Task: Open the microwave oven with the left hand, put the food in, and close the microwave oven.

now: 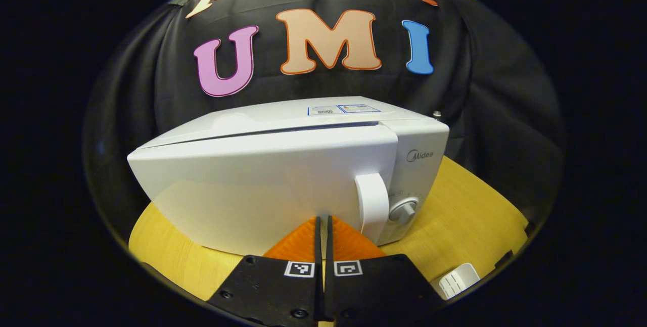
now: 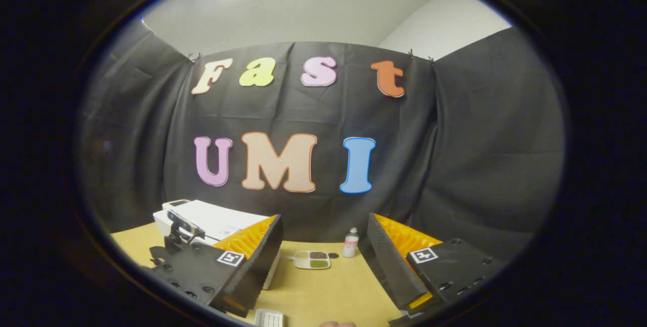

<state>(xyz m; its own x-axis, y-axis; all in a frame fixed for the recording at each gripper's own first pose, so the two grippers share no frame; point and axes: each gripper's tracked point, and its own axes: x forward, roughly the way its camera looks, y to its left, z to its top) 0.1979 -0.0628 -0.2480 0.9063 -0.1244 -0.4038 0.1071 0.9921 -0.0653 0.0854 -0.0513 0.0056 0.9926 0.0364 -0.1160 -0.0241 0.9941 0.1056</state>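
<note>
- Left gripper view: the boxy white microwave oven (image 1: 283, 175) fills mid-frame on the yellow wooden table (image 1: 470, 205), door closed, its white handle (image 1: 371, 208) right of centre.
- Left gripper (image 1: 323, 226) at bottom centre, fingers pressed together on nothing, just before the door.
- Right gripper view: right gripper (image 2: 323, 246) spread wide, empty.
- A white divided food tray (image 2: 312, 260) sits between its fingers farther back, with a small clear bottle (image 2: 351, 242) beside it.

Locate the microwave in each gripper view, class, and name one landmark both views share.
Left gripper view: the microwave sits centre frame, door shut, just beyond the shut left gripper.
Right gripper view: lower left, partly behind a finger of the open right gripper.
Shared landmark: the yellow table.
</note>
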